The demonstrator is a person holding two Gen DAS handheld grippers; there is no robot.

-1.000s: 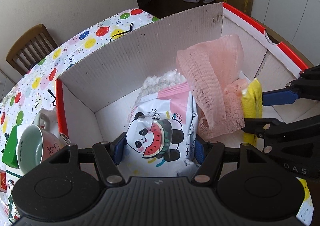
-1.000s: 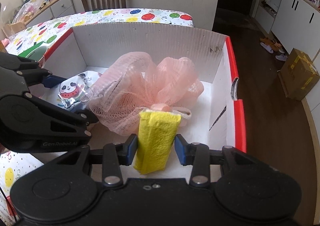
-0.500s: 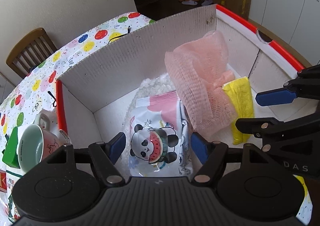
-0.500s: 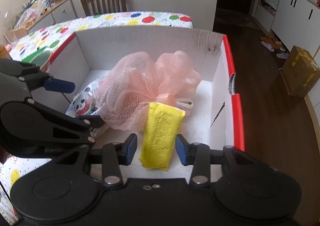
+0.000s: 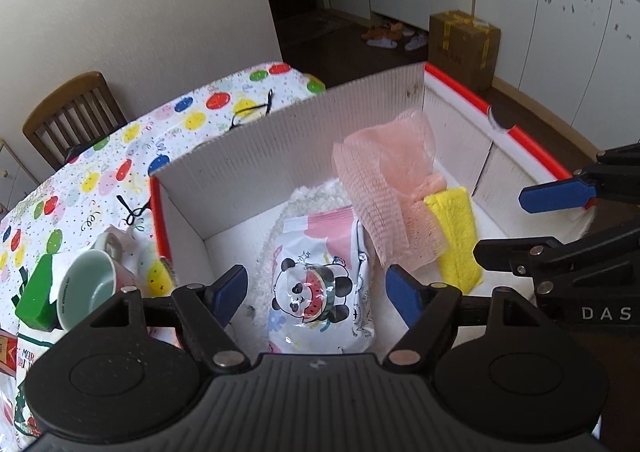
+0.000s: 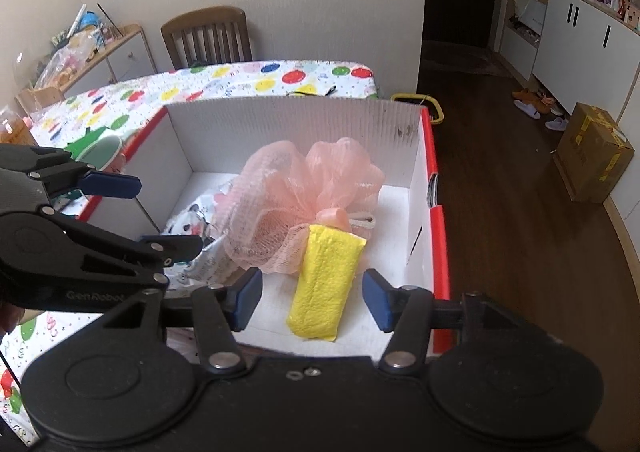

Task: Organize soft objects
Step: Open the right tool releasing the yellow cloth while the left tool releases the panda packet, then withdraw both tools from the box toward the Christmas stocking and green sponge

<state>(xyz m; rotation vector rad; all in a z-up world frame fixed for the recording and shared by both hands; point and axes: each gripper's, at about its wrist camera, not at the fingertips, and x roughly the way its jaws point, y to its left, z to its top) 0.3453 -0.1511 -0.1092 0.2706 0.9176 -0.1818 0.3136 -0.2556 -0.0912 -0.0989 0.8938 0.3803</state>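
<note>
Right wrist view shows the yellow sponge (image 6: 326, 280) lying flat in the white box (image 6: 280, 124) against the pink mesh pouf (image 6: 304, 204), between the right claw's (image 6: 312, 300) opening, non-touching pads. Only the left wrist view shows the panda pouch (image 5: 320, 284) whole, lying under the left claw (image 5: 320, 292), which is opening too, clear of it.

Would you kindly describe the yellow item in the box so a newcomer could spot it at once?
Find the white corrugated box with red edges on the spotted tablecloth. On its floor, near the right-hand wall, lies a folded yellow cloth against the pink mesh bath pouf. It is the only yellow, flat, oblong thing there.
</note>
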